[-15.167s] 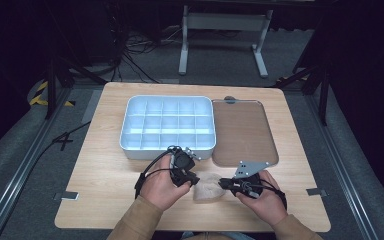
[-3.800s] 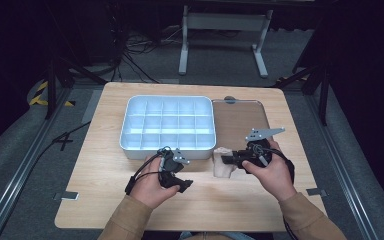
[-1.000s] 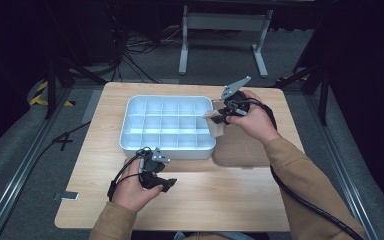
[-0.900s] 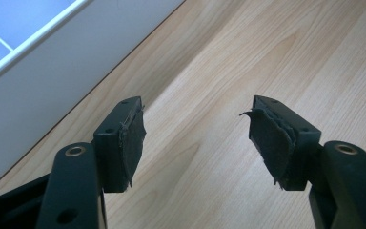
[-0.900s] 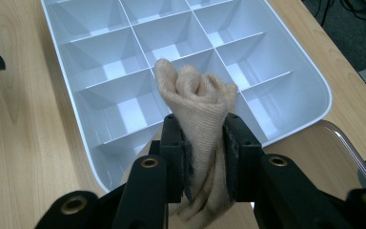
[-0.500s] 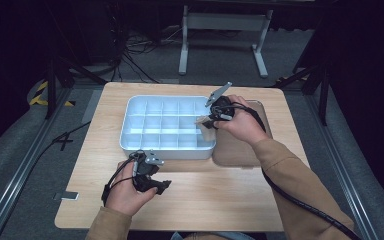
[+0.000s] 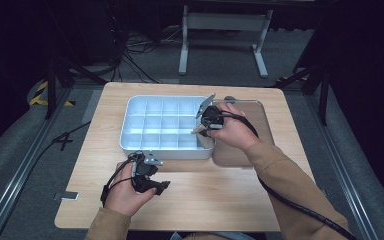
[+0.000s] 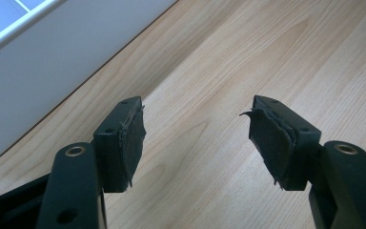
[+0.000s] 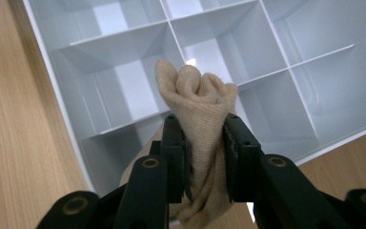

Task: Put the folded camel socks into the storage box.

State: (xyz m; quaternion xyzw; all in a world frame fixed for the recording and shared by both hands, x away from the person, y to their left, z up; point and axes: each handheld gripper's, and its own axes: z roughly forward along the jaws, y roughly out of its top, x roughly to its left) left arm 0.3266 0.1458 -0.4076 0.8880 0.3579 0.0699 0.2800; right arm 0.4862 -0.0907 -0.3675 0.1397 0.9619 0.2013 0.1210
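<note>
High view: lid (image 7: 245,130) beside tray (image 7: 130,140)

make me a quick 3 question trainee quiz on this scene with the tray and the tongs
1. What do the right tongs hold?
2. True or false: the left tongs grip something.
3. The right tongs hang over: A) the divided tray B) the brown mat C) bare table

Key
1. A rolled beige sock
2. False: open, over bare wood
3. A

Lower end of the beige sock (image 9: 201,124) hidden behind the fingers (image 9: 174,157).
</note>
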